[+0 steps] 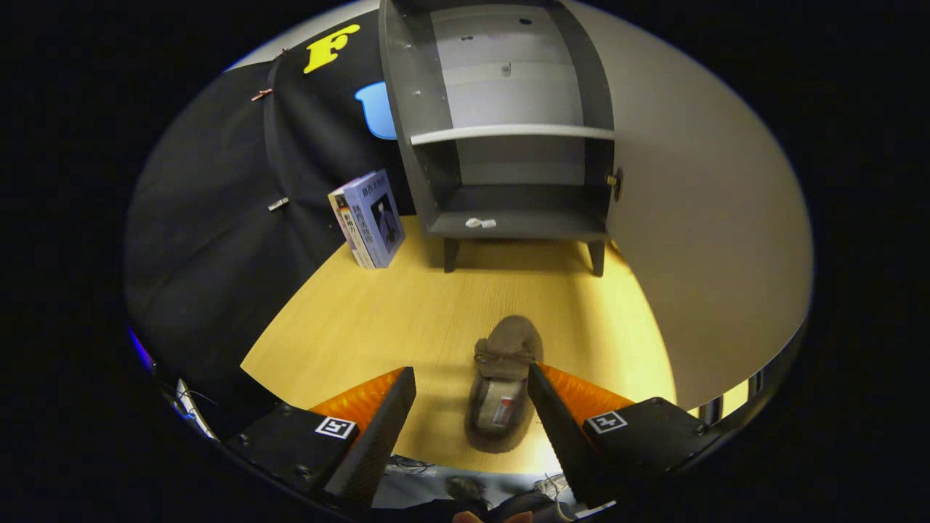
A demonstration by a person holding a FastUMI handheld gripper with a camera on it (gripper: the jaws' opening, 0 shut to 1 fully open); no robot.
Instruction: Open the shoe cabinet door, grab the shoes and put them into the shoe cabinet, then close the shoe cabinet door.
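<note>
- At about ten o'clock from the gripper (472, 381), two books (368, 219) stand leaning against the black cloth wall, on the wooden table (363, 319).
- The left finger (389, 410) sits clear of the shoe, with a strip of bare wood between them.
- The gripper's fingers are spread wide apart and grip nothing; the brown shoe (503, 385) lies between them, nearer the right one, its toe pointing to twelve o'clock and its opening facing up.
- The right finger (556, 414) is just beside the shoe's edge; I cannot tell whether it touches.
- Straight ahead at twelve o'clock, well beyond the shoe, stands the dark grey shoe cabinet (508, 131) on short legs, with one pale shelf (512, 132) across its middle.
- A small whitish object (480, 223) lies on the cabinet's bottom board, near the front edge.
- At one to two o'clock, the cabinet door (697, 218) hangs swung wide open, its small knob (614, 180) next to the cabinet's right side.
</note>
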